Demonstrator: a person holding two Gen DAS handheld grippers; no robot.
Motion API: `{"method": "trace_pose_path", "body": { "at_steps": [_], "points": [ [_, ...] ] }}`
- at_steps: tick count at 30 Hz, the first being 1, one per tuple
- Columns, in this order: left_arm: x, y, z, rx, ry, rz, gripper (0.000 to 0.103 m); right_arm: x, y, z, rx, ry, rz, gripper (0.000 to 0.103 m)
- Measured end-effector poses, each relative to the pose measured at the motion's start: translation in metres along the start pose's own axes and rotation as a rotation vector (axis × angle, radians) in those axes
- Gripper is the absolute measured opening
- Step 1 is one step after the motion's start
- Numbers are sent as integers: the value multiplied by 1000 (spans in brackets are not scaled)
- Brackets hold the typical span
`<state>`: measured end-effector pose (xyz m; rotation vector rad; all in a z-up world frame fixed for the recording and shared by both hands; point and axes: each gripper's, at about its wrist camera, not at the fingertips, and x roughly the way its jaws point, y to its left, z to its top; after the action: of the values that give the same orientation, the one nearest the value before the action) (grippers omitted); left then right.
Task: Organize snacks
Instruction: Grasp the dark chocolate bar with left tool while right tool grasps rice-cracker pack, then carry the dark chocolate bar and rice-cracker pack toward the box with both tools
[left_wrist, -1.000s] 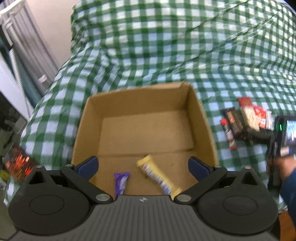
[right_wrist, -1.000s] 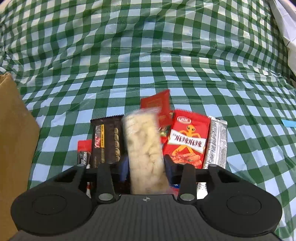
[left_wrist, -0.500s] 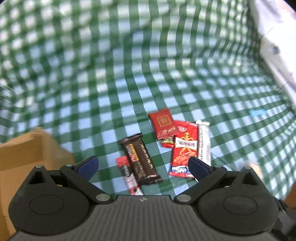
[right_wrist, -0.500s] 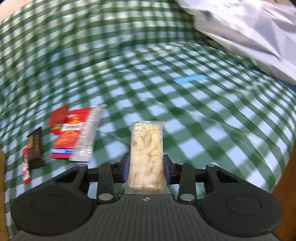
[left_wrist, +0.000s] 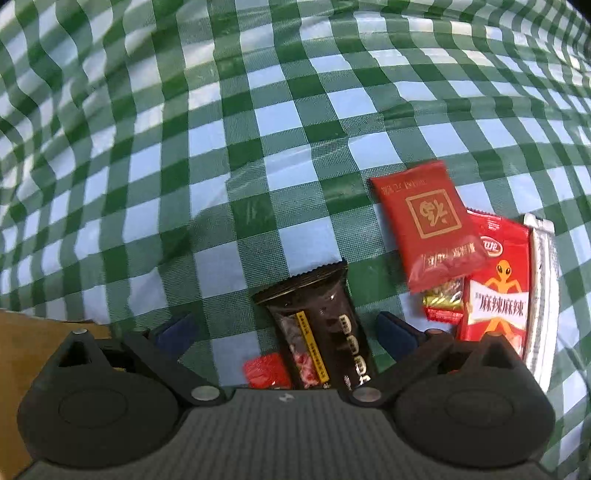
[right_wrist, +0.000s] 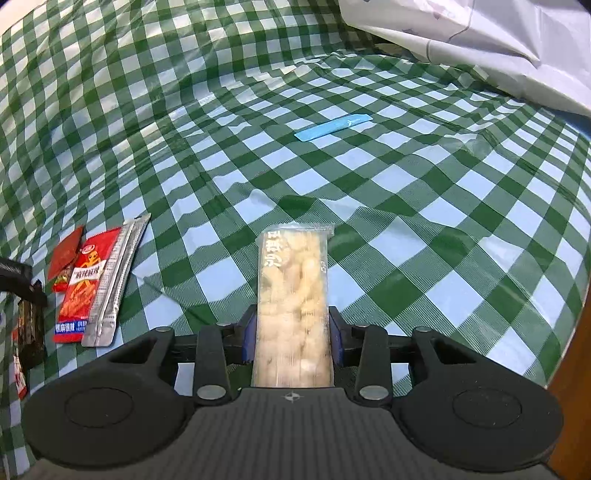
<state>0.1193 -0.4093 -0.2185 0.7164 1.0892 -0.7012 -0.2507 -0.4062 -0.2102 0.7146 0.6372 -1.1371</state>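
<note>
My left gripper (left_wrist: 286, 330) is open and low over a heap of snacks on the green checked cloth. A dark brown bar (left_wrist: 317, 325) lies between its fingers, untouched, with a small red packet (left_wrist: 266, 374) beside it. To the right lie a red sachet (left_wrist: 428, 218), a red spicy-strip packet (left_wrist: 495, 291), a silver packet (left_wrist: 541, 295) and a small gold candy (left_wrist: 443, 306). My right gripper (right_wrist: 291, 332) holds a pale puffed-rice bar (right_wrist: 293, 291) upright just above the cloth. Its jaws are opening, and the pads still touch the bar's sides.
A corner of the cardboard box (left_wrist: 22, 339) shows at the lower left in the left wrist view. In the right wrist view a blue strip (right_wrist: 332, 127) lies on the cloth, a white plastic sheet (right_wrist: 480, 37) covers the far right, and a wooden edge (right_wrist: 576, 350) borders the right.
My left gripper swung from above the box to the snack heap and sank close to it. My right gripper carried the pale bar away from the heap, to its right.
</note>
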Motion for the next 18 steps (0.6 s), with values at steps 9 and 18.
{"method": "trace_pose_path", "body": {
  "at_steps": [9,18],
  "points": [
    [-47,-6,4,87,-125,-101,43,-3,5,6,8,-8,13,39],
    [-162,10,-30,17,-337,-149,43,-67,27,14,-47,-113,88,39]
  ]
}}
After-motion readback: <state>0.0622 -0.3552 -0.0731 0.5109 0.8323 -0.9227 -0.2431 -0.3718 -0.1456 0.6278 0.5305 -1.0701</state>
